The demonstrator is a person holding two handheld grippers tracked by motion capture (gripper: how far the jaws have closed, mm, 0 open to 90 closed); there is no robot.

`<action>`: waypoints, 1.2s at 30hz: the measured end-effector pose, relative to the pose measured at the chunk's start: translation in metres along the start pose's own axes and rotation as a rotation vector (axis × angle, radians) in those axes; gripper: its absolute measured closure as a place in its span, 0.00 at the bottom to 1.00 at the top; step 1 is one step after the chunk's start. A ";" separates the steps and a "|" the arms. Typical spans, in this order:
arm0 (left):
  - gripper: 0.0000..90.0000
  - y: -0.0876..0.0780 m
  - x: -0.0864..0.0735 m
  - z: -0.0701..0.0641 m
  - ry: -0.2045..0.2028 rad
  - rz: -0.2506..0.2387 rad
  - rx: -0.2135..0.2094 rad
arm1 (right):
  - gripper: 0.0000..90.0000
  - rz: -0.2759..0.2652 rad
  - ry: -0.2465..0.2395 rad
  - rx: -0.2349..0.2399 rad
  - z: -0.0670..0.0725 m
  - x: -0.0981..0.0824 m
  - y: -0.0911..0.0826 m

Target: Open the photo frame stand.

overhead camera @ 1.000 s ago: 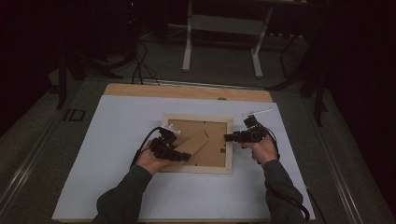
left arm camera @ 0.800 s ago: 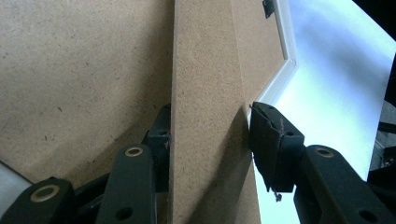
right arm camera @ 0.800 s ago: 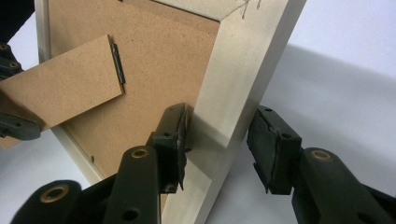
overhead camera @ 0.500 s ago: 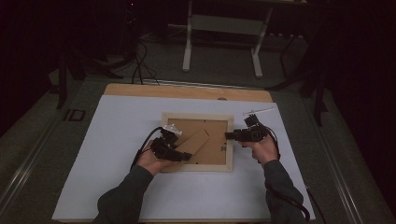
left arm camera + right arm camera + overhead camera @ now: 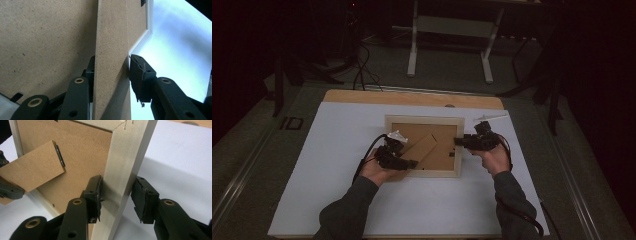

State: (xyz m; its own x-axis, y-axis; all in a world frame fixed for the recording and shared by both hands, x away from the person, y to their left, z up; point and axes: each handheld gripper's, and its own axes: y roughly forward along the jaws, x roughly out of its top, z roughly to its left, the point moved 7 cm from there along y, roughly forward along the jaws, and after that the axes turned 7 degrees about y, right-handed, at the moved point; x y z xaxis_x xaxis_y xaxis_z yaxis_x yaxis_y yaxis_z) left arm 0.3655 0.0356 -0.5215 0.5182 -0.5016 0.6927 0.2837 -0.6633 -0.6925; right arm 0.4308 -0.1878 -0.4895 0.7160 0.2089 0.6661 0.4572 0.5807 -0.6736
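Observation:
A pale wooden picture frame [image 5: 422, 120] lies face down on the white sheet, with its brown backing board up. Its hinged cardboard stand [image 5: 419, 147] points toward the lower left. My left gripper [image 5: 409, 162] sits at the frame's lower left. Its jaws have just been closing, and both pads now meet the edges of the stand [image 5: 112, 50] in the left gripper [image 5: 111, 70] view. My right gripper [image 5: 459, 142] straddles the frame's right rail [image 5: 127, 157], one pad inside and one outside, both against the wood in the right gripper [image 5: 116, 195] view.
The white sheet [image 5: 337, 150] covers a wooden tabletop [image 5: 412, 97]. A small white strip [image 5: 489, 118] lies near the frame's upper right corner. Beyond the table stand a metal support [image 5: 412, 50] and dark cables [image 5: 359, 70] on the floor.

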 end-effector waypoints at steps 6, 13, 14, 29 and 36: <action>0.74 -0.001 0.003 0.001 0.019 -0.010 0.038 | 0.68 -0.029 -0.011 -0.006 0.003 0.004 -0.004; 0.78 -0.002 0.006 0.004 0.022 -0.026 0.065 | 0.69 -0.065 -0.032 -0.013 0.007 0.009 -0.011; 0.78 -0.003 0.006 0.004 0.021 -0.027 0.067 | 0.69 -0.067 -0.036 -0.016 0.007 0.009 -0.011; 0.81 -0.002 0.010 0.010 0.024 -0.042 0.106 | 0.70 -0.123 -0.079 -0.081 0.013 0.009 -0.013; 0.82 -0.001 0.011 0.012 0.026 -0.053 0.121 | 0.70 -0.143 -0.109 -0.112 0.016 0.009 -0.014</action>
State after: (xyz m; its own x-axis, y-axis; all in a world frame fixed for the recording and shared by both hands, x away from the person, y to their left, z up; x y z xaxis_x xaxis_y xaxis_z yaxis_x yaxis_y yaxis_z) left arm 0.3806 0.0376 -0.5151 0.4797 -0.4826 0.7328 0.4063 -0.6180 -0.6730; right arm 0.4223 -0.1812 -0.4691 0.5814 0.2181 0.7839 0.6102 0.5204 -0.5973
